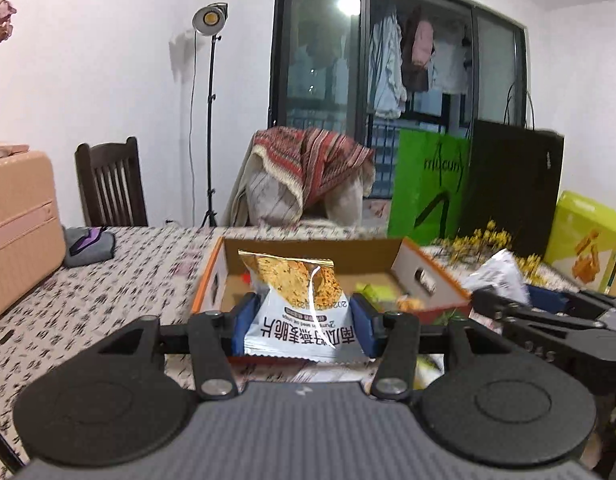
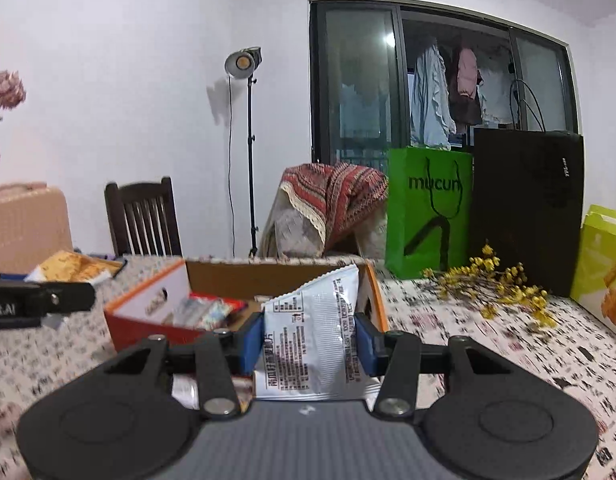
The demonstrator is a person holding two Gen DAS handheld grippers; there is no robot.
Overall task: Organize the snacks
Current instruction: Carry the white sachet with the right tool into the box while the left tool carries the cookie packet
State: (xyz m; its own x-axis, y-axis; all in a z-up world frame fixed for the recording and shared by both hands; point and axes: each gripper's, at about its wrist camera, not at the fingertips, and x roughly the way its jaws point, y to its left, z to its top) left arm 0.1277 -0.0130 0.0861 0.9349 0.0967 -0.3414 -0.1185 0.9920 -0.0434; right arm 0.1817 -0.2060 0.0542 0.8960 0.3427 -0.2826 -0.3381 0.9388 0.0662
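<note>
left gripper (image 1: 300,322): pinches a snack packet (image 1: 298,308), picture side up | right gripper (image 2: 309,342): pinches a second packet (image 2: 311,340), printed back showing | both above the cardboard box (image 1: 308,252)

Snack packets (image 1: 298,308) (image 2: 311,340): glossy, crinkled foil-plastic film. Box (image 1: 308,250): matt brown cardboard, smooth printed outer walls. Worktop (image 1: 108,280): printed cloth cover. Tools (image 1: 300,320) (image 2: 309,340): matt black plastic, blue pads, bright metal bolts.
</note>
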